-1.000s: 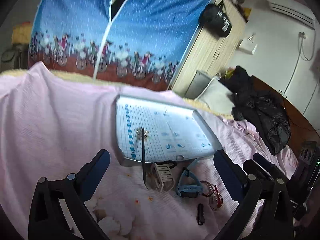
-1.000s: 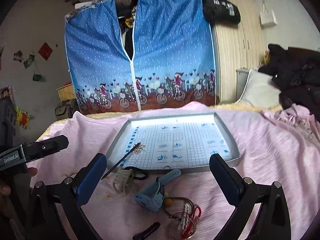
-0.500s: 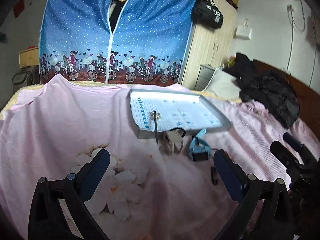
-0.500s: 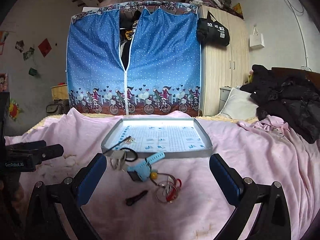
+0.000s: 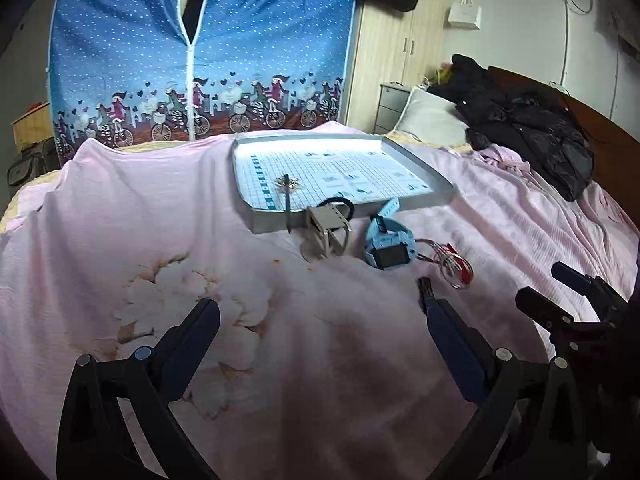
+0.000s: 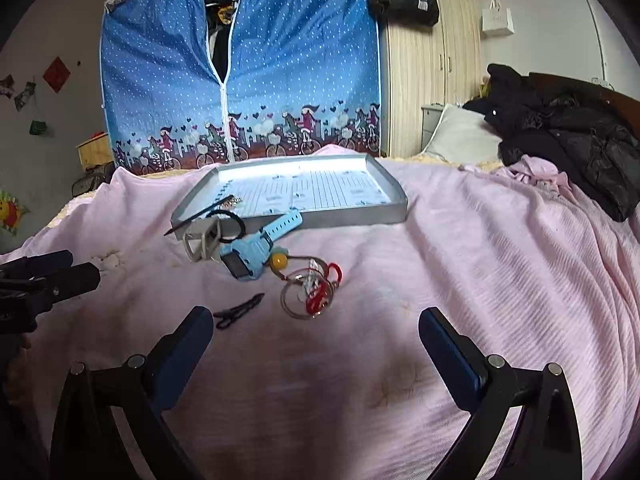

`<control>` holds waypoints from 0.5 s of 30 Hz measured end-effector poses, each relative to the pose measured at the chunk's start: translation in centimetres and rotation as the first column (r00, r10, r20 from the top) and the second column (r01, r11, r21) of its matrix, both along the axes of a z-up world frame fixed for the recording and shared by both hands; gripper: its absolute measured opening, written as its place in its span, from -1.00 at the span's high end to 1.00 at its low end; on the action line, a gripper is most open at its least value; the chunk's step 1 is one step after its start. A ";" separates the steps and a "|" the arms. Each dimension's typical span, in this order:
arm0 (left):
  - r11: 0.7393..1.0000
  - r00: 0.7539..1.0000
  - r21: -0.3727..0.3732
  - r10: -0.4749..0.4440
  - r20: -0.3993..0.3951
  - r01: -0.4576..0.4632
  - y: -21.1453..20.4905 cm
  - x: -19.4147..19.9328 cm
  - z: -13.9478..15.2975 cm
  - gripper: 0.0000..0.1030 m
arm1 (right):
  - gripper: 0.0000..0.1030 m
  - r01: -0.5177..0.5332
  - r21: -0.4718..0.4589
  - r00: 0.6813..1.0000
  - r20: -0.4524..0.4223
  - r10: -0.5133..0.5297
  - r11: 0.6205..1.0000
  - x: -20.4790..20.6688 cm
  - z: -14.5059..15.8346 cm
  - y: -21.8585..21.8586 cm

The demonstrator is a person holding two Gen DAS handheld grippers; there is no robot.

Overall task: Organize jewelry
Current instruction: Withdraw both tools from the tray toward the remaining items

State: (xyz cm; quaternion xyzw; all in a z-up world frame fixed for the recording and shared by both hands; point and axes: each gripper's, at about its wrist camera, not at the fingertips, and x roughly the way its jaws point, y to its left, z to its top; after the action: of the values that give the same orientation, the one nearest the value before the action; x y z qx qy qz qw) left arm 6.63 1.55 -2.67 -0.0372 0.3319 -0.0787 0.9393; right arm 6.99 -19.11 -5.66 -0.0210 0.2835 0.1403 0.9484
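A grey tray point(image 5: 416, 201) with a grid-paper lining lies on the pink bedspread; its near rim point(image 6: 320, 217) faces me. A black hair stick point(image 5: 287, 202) with a small ornament leans over the tray's front left rim. Just in front lie a beige hair claw point(image 5: 326, 229), a black hair tie point(image 5: 340, 202), a light blue watch point(image 5: 388, 245), metal rings with red pieces point(image 6: 310, 293) and a black hair clip point(image 6: 238, 310). My left gripper point(image 5: 320, 316) is open and empty, well short of the items. My right gripper point(image 6: 316, 320) is open and empty, just short of the clip and rings.
A blue fabric wardrobe point(image 6: 240, 80) stands behind the bed, with a wooden cupboard point(image 6: 432, 80) to its right. Black clothes point(image 6: 580, 148) and a pillow point(image 6: 460, 140) lie at the right. Each gripper shows at the edge of the other's view.
Both grippers have pulled back from the tray, so the jewelry pile now sits farther ahead. The items themselves have not moved.
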 end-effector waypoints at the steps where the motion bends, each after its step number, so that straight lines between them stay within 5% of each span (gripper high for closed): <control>1: 1.000 1.000 0.003 -0.006 -0.006 0.006 -0.1 0.0 -0.2 -0.97 | -1.00 0.004 0.001 1.000 -0.009 -0.004 1.000 0.0 -0.1 -0.1; 15: 0.997 0.996 -0.040 -0.062 -0.067 0.059 -0.7 0.1 -1.3 -0.97 | -1.00 -0.020 -0.067 0.995 -0.096 0.014 0.998 1.1 -1.0 -0.7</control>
State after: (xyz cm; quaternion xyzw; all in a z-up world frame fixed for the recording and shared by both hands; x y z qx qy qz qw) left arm 6.73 0.87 -3.96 -0.0475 0.3632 -0.1119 0.9237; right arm 8.05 -19.77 -6.66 -0.0489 0.3329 0.1394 0.9313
